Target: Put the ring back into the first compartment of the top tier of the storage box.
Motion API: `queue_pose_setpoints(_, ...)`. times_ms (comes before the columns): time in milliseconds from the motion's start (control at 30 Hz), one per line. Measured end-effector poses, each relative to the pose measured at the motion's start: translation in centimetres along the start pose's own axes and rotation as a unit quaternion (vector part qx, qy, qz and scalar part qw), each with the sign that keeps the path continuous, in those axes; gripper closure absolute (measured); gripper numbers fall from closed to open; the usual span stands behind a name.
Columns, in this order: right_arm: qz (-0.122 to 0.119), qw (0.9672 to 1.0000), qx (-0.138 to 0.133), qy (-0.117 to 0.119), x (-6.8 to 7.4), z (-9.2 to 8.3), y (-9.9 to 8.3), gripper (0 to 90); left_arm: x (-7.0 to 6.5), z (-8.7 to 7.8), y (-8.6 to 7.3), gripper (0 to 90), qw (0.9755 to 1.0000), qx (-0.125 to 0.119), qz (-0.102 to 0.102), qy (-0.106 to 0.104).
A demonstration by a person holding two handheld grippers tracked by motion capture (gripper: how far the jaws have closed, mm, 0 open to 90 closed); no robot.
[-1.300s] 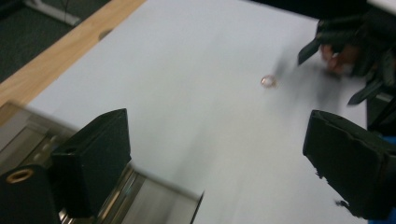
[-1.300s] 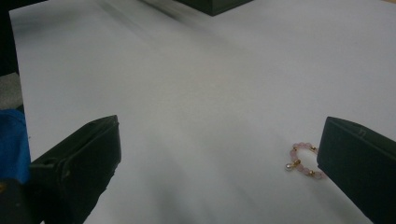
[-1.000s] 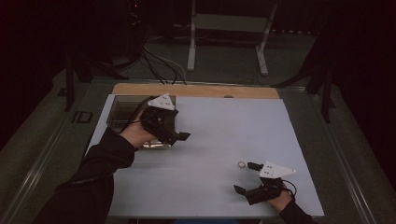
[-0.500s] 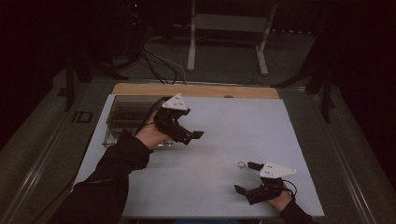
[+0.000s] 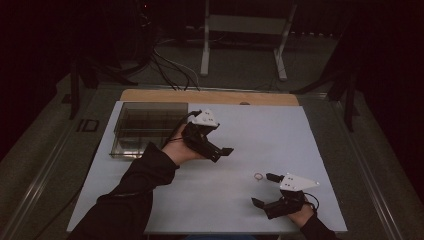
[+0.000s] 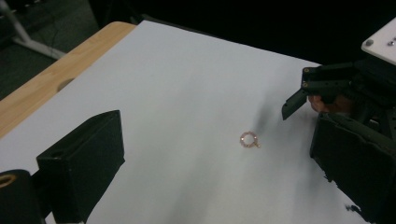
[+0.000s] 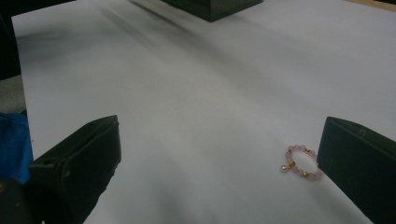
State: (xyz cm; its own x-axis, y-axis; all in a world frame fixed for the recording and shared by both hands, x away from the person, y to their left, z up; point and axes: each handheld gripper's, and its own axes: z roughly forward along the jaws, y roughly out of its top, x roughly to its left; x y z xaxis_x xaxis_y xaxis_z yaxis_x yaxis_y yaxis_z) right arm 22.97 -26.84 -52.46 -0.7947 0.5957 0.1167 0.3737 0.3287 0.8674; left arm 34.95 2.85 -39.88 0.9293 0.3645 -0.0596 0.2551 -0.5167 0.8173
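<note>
A small pink bead ring (image 5: 258, 176) with gold beads lies on the white table (image 5: 280, 135), right of centre and near the front. My right gripper (image 5: 261, 189) rests just behind it, open, with the ring (image 7: 301, 163) beside its right jaw and not between the pads. My left gripper (image 5: 222, 153) hovers over the table's middle, open and empty, pointing right toward the ring (image 6: 249, 139). The left gripper view also shows the right gripper (image 6: 327, 88) beyond the ring.
A dark see-through tray (image 5: 150, 105) with compartments stands at the back left of the table; its corner (image 7: 210, 7) shows far off in the right gripper view. A wooden strip (image 5: 210, 96) runs along the far edge. Cables and a stand lie on the floor behind.
My left gripper has moved right, from beside the tray out over the middle of the table. The right gripper and the ring have stayed put.
</note>
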Motion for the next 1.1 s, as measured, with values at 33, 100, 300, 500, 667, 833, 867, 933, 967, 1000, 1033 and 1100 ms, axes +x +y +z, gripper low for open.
queue_pose_setpoints(33, 0.000, 1.0000, 0.000, 0.000, 0.0, 0.0, 0.0, 0.0, -0.1, 0.3, 0.0, 4.6, 1.0000, -0.001, -0.003, 0.000)
queue_pose_setpoints(100, -0.001, 1.0000, -0.001, 0.000, 0.0, -0.1, 0.0, 0.0, -0.2, 0.8, 0.0, 4.6, 0.9999, -0.004, -0.006, -0.008)
queue_pose_setpoints(300, 0.000, 1.0000, -0.004, 0.000, 0.0, -0.2, 0.0, 0.0, -0.9, 2.4, -0.4, 4.7, 0.9999, -0.010, 0.000, -0.003)
queue_pose_setpoints(500, -0.005, 0.9998, -0.018, -0.005, 0.2, -0.5, 0.2, 0.0, -1.3, 4.1, -1.1, 4.7, 0.9999, -0.008, 0.003, -0.012)
queue_pose_setpoints(667, -0.007, 0.9998, -0.017, -0.003, 0.3, -0.4, 0.2, 0.0, -1.6, 5.7, -1.9, 4.7, 0.9998, 0.001, 0.006, -0.017)
queue_pose_setpoints(833, -0.006, 0.9998, -0.018, -0.003, 0.2, -0.5, 0.2, 0.0, -1.8, 7.0, -2.6, 4.7, 0.9995, 0.016, 0.011, -0.025)
queue_pose_setpoints(867, -0.006, 0.9998, -0.019, -0.001, 0.3, -0.5, 0.2, 0.0, -1.9, 7.6, -3.0, 4.7, 0.9993, 0.023, 0.006, -0.029)
queue_pose_setpoints(933, -0.007, 0.9998, -0.018, -0.001, 0.3, -0.5, 0.2, 0.0, -1.9, 7.9, -3.2, 4.6, 0.9991, 0.026, 0.007, -0.032)
queue_pose_setpoints(967, -0.008, 0.9998, -0.019, 0.000, 0.3, -0.5, 0.2, 0.0, -2.0, 8.1, -3.3, 4.6, 0.9991, 0.028, 0.003, -0.033)
queue_pose_setpoints(1000, -0.009, 0.9998, -0.019, 0.000, 0.3, -0.5, 0.2, 0.0, -2.0, 8.4, -3.5, 4.6, 0.9990, 0.030, 0.003, -0.034)
queue_pose_setpoints(1033, -0.009, 0.9998, -0.019, 0.000, 0.3, -0.5, 0.2, 0.0, -2.0, 8.7, -3.6, 4.6, 0.9990, 0.031, 0.003, -0.032)
queue_pose_setpoints(1100, -0.008, 0.9998, -0.020, 0.000, 0.3, -0.5, 0.2, 0.0, -2.0, 9.1, -3.9, 4.6, 0.9988, 0.037, 0.005, -0.031)
